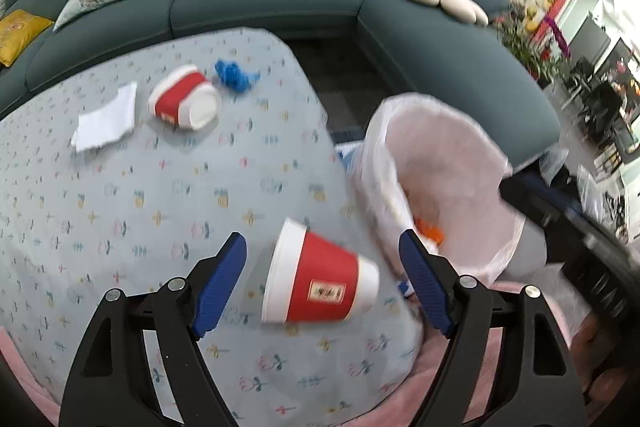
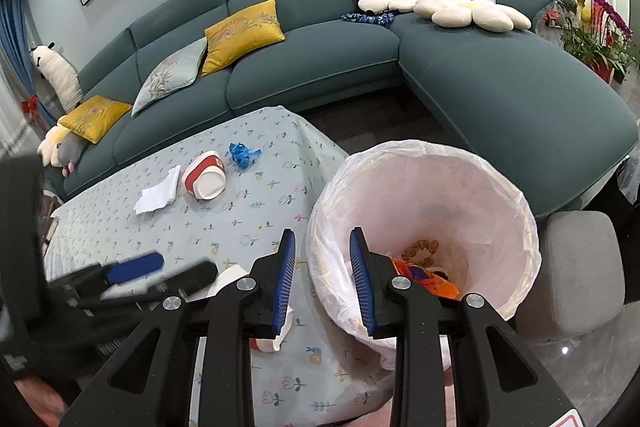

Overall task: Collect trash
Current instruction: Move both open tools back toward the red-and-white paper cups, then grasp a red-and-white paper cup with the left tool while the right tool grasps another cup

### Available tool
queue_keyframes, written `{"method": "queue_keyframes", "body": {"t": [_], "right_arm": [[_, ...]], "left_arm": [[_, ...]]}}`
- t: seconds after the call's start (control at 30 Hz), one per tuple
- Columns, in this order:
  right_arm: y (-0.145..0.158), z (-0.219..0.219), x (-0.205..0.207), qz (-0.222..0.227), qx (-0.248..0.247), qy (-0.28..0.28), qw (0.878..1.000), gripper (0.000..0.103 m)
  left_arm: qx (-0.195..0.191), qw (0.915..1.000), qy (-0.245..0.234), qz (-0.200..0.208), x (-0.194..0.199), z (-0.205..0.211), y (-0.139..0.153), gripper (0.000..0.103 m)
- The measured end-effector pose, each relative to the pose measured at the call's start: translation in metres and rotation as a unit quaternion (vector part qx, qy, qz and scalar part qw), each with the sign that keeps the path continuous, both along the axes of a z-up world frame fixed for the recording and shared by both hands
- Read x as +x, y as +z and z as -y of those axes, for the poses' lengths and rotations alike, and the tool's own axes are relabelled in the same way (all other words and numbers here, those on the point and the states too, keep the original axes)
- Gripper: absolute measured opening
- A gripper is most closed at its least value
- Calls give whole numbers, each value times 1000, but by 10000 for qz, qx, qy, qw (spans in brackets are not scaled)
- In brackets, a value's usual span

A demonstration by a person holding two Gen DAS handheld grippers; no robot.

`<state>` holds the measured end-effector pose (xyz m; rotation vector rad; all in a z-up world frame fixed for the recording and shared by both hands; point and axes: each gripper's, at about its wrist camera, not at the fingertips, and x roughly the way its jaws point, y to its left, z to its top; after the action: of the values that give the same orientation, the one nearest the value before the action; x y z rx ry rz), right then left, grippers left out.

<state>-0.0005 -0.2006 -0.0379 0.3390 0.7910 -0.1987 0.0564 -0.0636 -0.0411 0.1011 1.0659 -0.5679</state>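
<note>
Lying on its side between the spread fingers of the left gripper (image 1: 322, 285), the nearer red-and-white paper cup (image 1: 320, 285) rests on the desk (image 1: 160, 187); neither blue pad touches it, and its rim points toward the left finger. The left gripper is wide open and holds nothing. Ahead of the left finger, well apart, lie a white tissue (image 1: 106, 123), a second red-and-white paper cup (image 1: 184, 101) tipped over, and a crumpled blue scrap (image 1: 236, 75), in that order from left to right. Ahead of and just beside the right finger stands the bin with its white bag liner (image 1: 436, 147); orange trash (image 1: 430, 229) shows inside it.

In the right wrist view, the right gripper (image 2: 324, 281) is partly open and empty. Its left finger is over the desk edge; its right finger overlaps the rim of the lined bin (image 2: 424, 219). Orange and brown refuse (image 2: 424, 267) lies at the bin bottom, right of the right finger. The teal sectional sofa (image 2: 320, 59) stands beyond the desk.
</note>
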Motion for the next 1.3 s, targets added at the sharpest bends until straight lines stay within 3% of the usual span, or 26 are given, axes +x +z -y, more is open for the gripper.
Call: {"method": "queue_keyframes", "body": {"t": [0.33,0.5,0.67,0.87,1.0,1.1,1.3], "right_arm": [[-17,-5,0,-176,56,43,9998,28],[-23,-2,1,-249,89,27,9996,28],[-28,0,3,-306,124,20,9995,28],[-33,-4,8,-377,139,104,9991,28],[-36,-13,15,-426,117,240,9987,28],[-39,-21,21,-459,126,335,9983,28],[-40,-43,44,-488,132,591,9970,28]], "left_arm": [[320,9985,-302,-338,-11,9,-41,77],[360,9980,-380,-363,-14,19,-46,80],[710,9963,-455,-137,-15,33,-54,85],[1261,9908,-408,256,-9,33,-63,82],[1140,9930,-99,297,-1,14,-57,71],[806,9962,130,300,6,-1,-42,58],[125,9976,673,72,30,-40,-23,44]]}}
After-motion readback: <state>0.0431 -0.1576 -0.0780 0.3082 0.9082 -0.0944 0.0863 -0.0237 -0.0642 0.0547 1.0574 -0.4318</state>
